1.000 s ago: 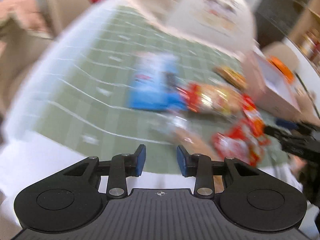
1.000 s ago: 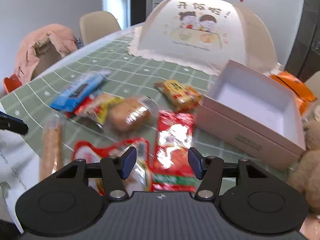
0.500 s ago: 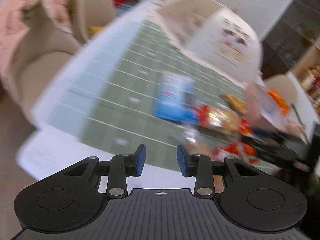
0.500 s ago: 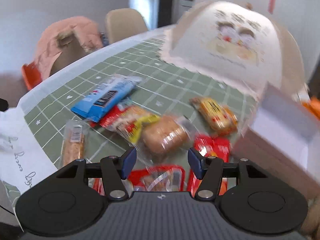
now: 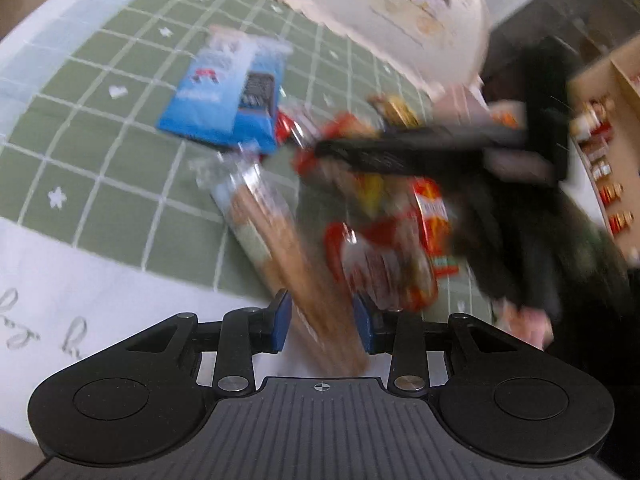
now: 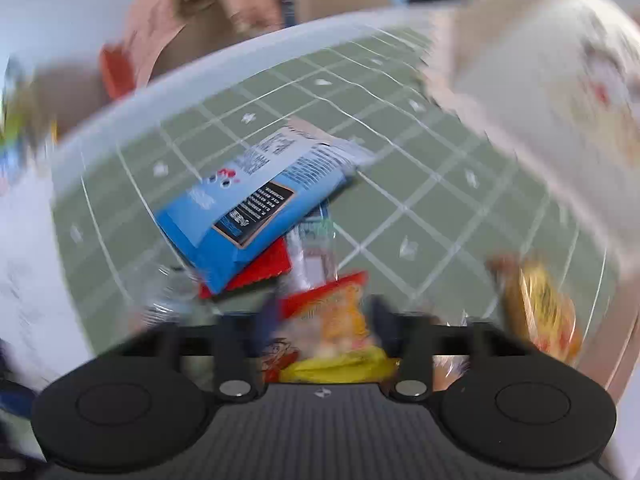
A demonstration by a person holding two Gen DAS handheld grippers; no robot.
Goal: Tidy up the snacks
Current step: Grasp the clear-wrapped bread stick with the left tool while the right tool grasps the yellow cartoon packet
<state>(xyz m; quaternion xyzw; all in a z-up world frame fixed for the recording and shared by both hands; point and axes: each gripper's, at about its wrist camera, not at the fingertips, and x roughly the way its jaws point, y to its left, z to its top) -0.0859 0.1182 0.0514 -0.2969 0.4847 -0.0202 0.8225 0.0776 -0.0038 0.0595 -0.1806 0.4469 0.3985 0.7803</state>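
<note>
Several snack packs lie on a green checked tablecloth (image 5: 100, 152). My left gripper (image 5: 320, 326) is open, its blue pads on either side of the near end of a long clear pack of brown biscuit sticks (image 5: 276, 240). A blue pack (image 5: 224, 96) lies beyond, and red packs (image 5: 384, 264) lie to the right. My right gripper (image 6: 320, 322) is open, low over a red and yellow bread pack (image 6: 332, 320) that sits between its blurred fingers. The blue pack (image 6: 256, 208) lies just ahead of it. The right gripper also shows in the left wrist view (image 5: 400, 148).
A white mesh food cover (image 5: 400, 12) stands at the back of the table, also in the right wrist view (image 6: 560, 80). An orange-yellow pack (image 6: 540, 312) lies at the right. A chair with a pink coat (image 6: 200, 12) stands beyond the table edge.
Both grippers have dropped toward the snack pile. The left one now straddles the biscuit-stick pack; the right one has swung left and down over the bread pack. Both views are blurred.
</note>
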